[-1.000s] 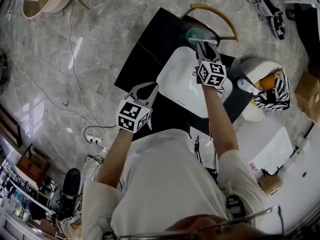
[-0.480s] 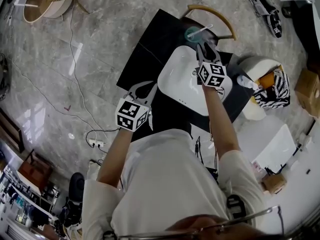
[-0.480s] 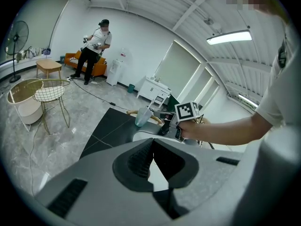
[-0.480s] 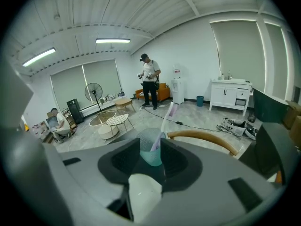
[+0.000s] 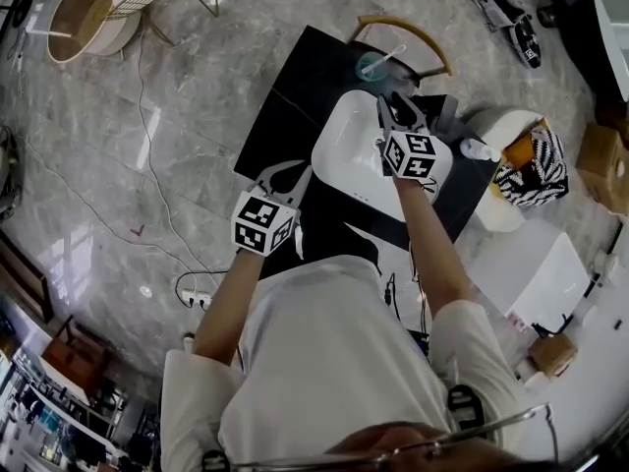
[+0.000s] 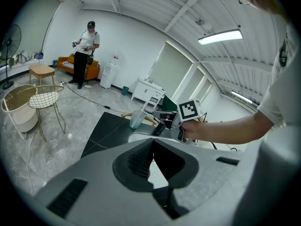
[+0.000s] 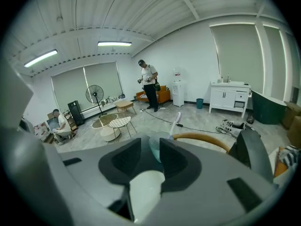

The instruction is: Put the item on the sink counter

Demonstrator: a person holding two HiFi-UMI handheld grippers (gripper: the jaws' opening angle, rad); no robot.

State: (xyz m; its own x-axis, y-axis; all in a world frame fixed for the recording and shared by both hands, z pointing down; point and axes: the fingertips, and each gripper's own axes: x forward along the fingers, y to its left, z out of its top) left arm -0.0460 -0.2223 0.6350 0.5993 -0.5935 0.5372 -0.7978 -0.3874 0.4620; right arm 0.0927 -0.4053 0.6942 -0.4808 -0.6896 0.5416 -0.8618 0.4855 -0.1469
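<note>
So the cup point(image 5: 376, 65) looks parked already. It's stood upright on the far corner of the black counter point(image 5: 285, 96), just past the sink point(image 5: 349, 155) and close to the chair point(image 5: 418, 29) behind it. One thing is held in it, what looks like a toothbrush point(image 5: 393, 55), leaned out over the rim on the side away from the sink.

The right claw point(image 5: 398, 106) is seen over the far end of the sink, near the cup but not touching it. Its jaws are spread wide and have just been eased in a touch. Nothing is caught between the pads, and the cup only shows through the gap from further off.

The left claw point(image 6: 152, 141) is held back over the near edge of the counter, pinched closed on nothing.

The drop-off seems done, so the step in hand is probably getting the right claw clear. It's best pulled back and up along its own line, with the jaws kept wide until the tips are well away from the rim. Sideways swings should be avoided, since the cup sits close to the counter's edge and could likely be knocked off by a small bump, or tipped via that brush handle.

As for other containers, the sink is empty and dry-looking. A white bin point(image 5: 501, 121) off to the right is stuffed with something orange and a striped cloth.
</note>
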